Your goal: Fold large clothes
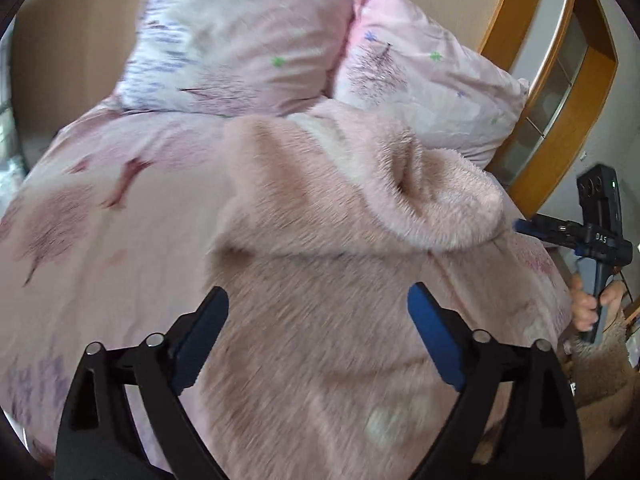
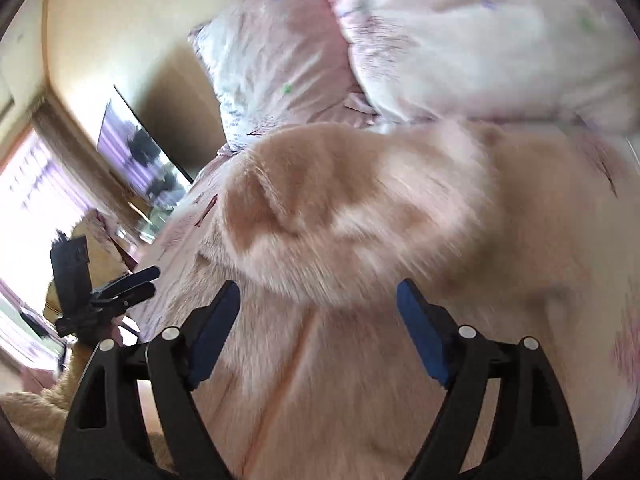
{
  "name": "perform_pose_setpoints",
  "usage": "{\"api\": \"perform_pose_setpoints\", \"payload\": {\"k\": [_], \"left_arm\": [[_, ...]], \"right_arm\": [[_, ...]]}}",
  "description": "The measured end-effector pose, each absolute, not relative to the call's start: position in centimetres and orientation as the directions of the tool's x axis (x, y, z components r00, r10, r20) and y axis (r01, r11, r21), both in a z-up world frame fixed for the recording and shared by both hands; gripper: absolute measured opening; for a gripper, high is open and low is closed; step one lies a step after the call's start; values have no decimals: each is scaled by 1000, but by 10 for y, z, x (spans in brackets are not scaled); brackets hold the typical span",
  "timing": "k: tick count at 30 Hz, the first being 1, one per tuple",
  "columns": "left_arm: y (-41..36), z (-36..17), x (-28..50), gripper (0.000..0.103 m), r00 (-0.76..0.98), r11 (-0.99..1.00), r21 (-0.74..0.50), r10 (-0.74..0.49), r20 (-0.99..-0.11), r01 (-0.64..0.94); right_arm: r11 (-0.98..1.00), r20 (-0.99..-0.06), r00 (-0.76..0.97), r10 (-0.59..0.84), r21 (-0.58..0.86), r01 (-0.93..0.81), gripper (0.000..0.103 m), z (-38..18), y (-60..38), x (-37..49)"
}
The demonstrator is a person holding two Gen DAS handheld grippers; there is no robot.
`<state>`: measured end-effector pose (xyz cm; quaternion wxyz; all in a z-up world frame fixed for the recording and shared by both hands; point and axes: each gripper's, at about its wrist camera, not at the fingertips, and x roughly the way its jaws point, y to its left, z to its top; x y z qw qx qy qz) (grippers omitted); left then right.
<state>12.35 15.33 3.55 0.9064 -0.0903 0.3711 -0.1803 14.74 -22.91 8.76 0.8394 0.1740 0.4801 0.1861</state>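
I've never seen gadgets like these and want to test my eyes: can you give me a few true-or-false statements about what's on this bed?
1. The fluffy pink garment lies on the bed. True.
2. The left gripper is clamped on it. False: its jaws stand open, holding nothing.
3. Two pillows lie beyond the garment. True.
4. The right gripper holds a pillow. False: it is open and empty.

Two close, downward-tilted wrist views, both over the same fleece garment (image 1: 320,248).
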Motion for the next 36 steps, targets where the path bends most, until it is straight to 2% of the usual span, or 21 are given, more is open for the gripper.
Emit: {"api": "perform_pose_setpoints", "payload": {"k": [3, 10, 16, 19, 22, 27, 31, 36], "left_arm": [[170, 31, 92, 95, 670, 923, -301, -382, -637, 241], [204, -2, 21, 94, 636, 896, -386, -432, -640, 220], [225, -46, -13, 94, 625, 897, -403, -422, -656, 184], [230, -72, -14, 94, 603, 878, -449, -452, -658, 168], [221, -87, -8, 94, 590, 876, -440, -464, -660, 196], [208, -98, 0, 94, 575, 849, -470, -515, -636, 240], [200, -102, 6, 94, 578, 845, -466, -524, -625, 262], [203, -111, 11, 86, 572, 821, -515, -552, -606, 246]], "right_arm": [[885, -754, 484, 444, 455, -101, 81, 89, -258, 104], [852, -735, 476, 483, 521, -59, 82, 78, -308, -15], [844, -790, 415, 452, 530, 88, 83, 28, -350, -86], [834, -808, 380, 449, 532, 146, 83, -8, -358, -96], [790, -770, 381, 513, 597, 143, 83, -33, -361, -96], [720, -684, 425, 593, 687, 99, 83, -43, -364, -92], [705, -668, 420, 615, 704, 87, 83, -50, -362, -84], [687, -647, 401, 648, 724, 58, 82, -55, -354, -80]]}}
